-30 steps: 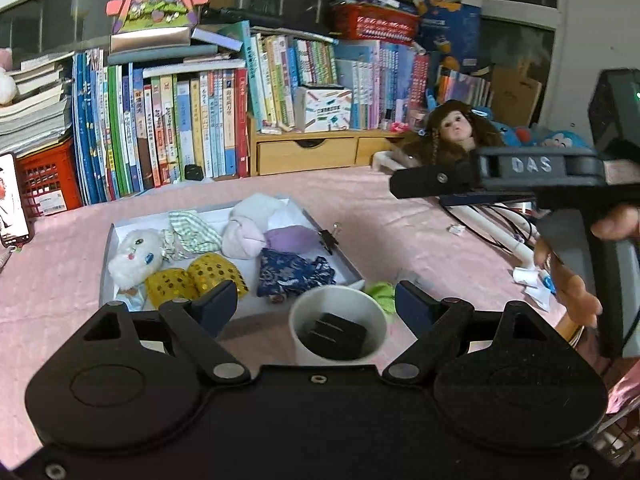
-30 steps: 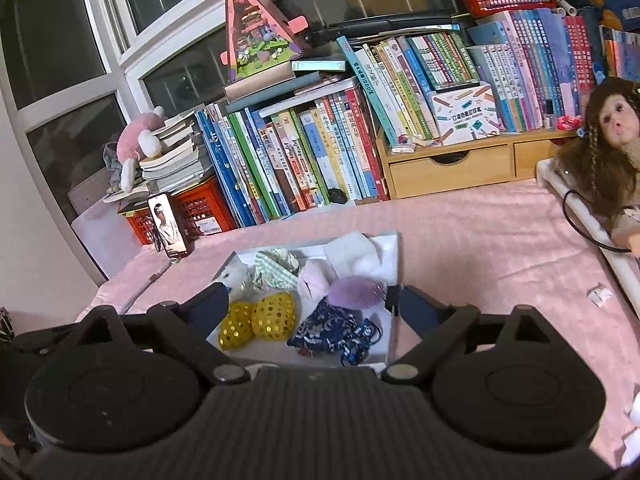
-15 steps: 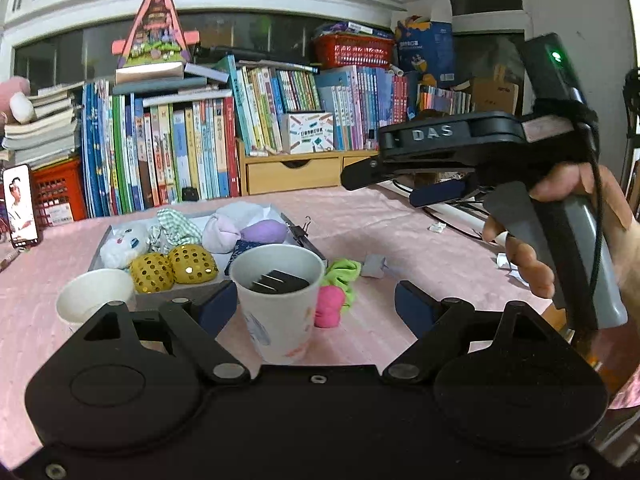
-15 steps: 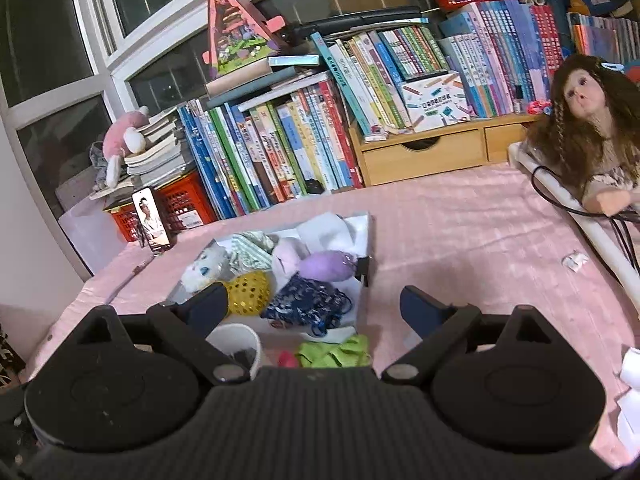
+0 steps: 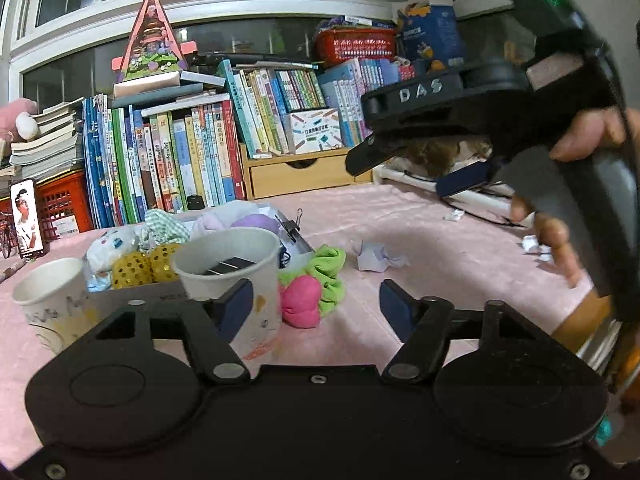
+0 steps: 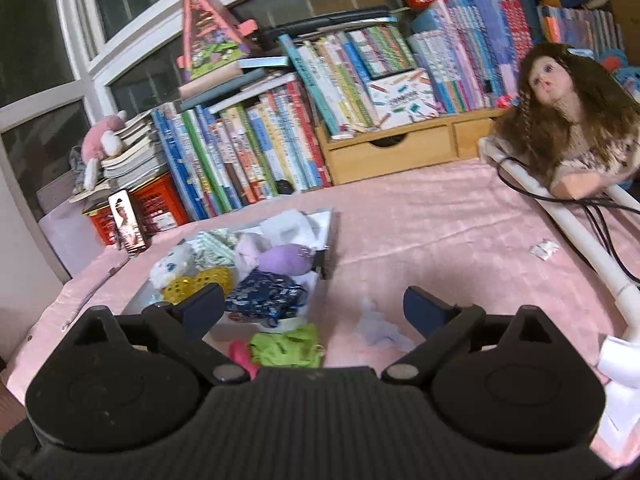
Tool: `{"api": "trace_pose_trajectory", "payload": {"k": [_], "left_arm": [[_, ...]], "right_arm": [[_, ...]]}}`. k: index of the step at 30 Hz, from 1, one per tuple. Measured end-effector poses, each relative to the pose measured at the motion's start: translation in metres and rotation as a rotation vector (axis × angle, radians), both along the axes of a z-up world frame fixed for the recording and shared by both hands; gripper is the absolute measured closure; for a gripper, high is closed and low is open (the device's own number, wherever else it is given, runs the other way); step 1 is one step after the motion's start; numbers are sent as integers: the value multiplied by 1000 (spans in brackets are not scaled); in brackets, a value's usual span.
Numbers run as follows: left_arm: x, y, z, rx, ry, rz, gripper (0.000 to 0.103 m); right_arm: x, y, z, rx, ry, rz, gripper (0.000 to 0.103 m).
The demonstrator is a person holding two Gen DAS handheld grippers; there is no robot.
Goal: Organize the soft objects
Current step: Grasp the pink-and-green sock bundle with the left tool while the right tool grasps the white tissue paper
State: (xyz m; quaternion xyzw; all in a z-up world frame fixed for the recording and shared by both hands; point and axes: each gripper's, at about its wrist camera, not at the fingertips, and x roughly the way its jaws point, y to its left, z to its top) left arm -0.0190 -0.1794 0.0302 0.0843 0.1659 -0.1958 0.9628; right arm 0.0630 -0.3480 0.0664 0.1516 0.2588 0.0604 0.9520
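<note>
Pink tablecloth [image 5: 440, 240] — crumpled green scrunchie [image 5: 330, 268]

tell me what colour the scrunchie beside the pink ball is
Bright green scrunchie, clearest in the left wrist view.

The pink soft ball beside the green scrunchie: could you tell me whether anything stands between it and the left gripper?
Nothing visible does. The pink soft ball lies on bare cloth ahead of the open left gripper; the paper cup stands just left of it, behind the left finger.
</note>
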Motion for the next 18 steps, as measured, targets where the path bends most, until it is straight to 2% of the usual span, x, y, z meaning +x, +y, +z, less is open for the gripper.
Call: {"api": "trace_pose_trajectory", "payload": {"k": [5,9,14,18], "left_arm": [[14,-24,-16,-14,2,53,48],[27,-36,-22,-23,-16,137,51],[40,-55,-29,15,-51,197,51],[54,-64,-33,40,-30,220,55]], "right_arm": [[6,-17,-10,1,53,-12,4],[16,-25,-22,-4,126,-22,10],[31,-31,-36,16,211,-19,19],[43,-35,-41,14,254,-13,23]]}}
